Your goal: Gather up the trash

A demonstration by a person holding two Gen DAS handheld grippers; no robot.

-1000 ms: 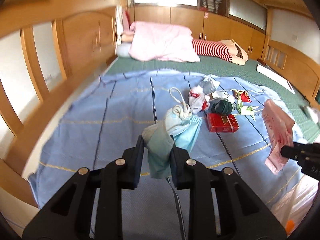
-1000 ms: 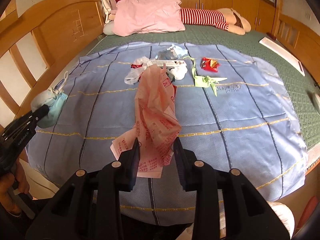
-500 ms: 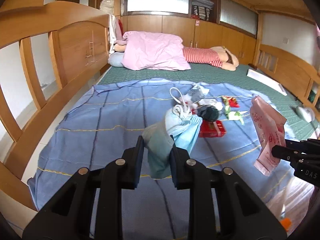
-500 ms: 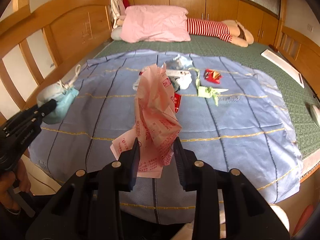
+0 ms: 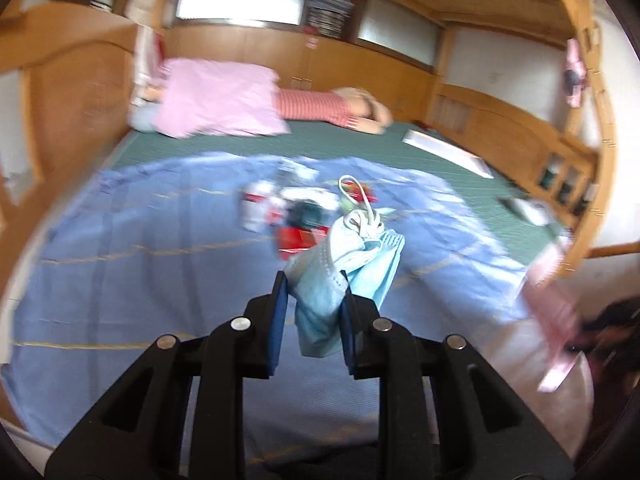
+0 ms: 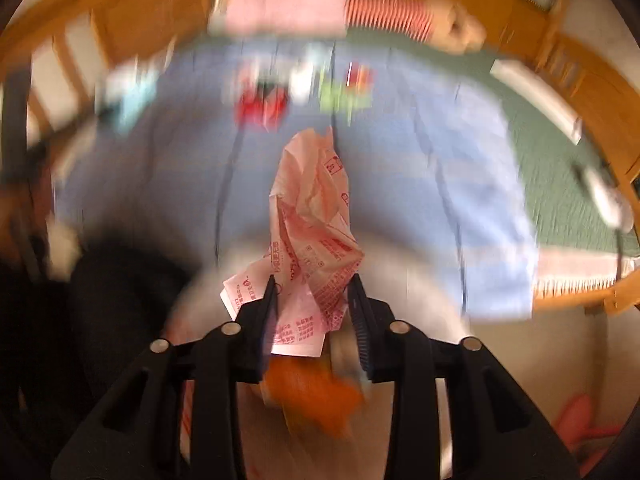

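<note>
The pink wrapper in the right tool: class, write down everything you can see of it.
The pink wrapper is a crumpled, thin bag, pale pink with red print and small code squares. It stands upright between the fingers of the right tool, whose jaws have just been opening; its lower edge still sits between them. A flat printed flap juts out at lower left. Behind it lies the blue sheet; beneath it something orange shows, blurred.

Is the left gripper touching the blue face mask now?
Touching. The left wrist view shows the left gripper pads pressed on both sides of the blue face mask.
</note>
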